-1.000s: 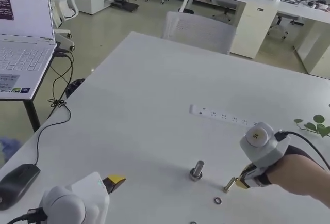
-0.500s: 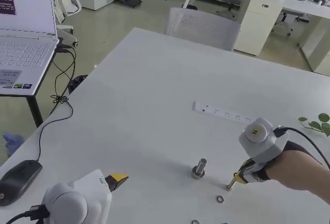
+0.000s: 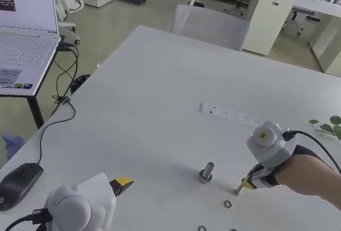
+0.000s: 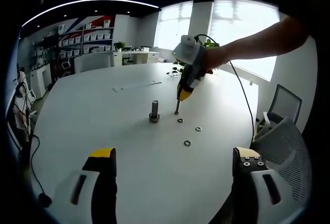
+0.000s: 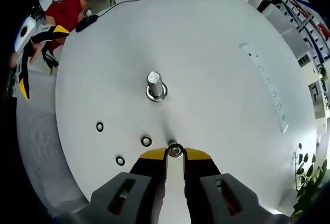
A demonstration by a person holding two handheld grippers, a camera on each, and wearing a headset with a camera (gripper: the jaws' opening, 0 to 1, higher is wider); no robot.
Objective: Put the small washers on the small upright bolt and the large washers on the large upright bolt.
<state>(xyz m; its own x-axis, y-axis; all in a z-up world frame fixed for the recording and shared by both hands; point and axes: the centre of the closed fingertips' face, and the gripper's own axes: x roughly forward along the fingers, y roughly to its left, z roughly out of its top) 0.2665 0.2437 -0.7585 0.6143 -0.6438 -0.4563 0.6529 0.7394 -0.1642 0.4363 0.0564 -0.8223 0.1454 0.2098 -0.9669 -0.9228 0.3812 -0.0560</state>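
White tabletop (image 3: 160, 108) runs wide and bare in an office, and the work sits at my near edge in the head view. The large bolt (image 3: 206, 171) stands upright on its head. Just beside it is the small bolt (image 3: 238, 190), which is where I have the right claw (image 3: 246, 184). In the right gripper view its jaws are drawn almost together around the top end of that small bolt, looking straight down its axis. I judge I am lined up that way so a ring can drop squarely over the shank. I cannot tell whether the round piece at the tips is a washer or the bolt's own end. Three loose washers (image 5: 146, 141) lie flat near both bolts, apart from each other, within easy reach for the next picks. The left claw (image 4: 174, 154) hangs well back with its jaws spread wide and nothing between them. It faces the bolts from a distance, so it does not crowd the right claw.
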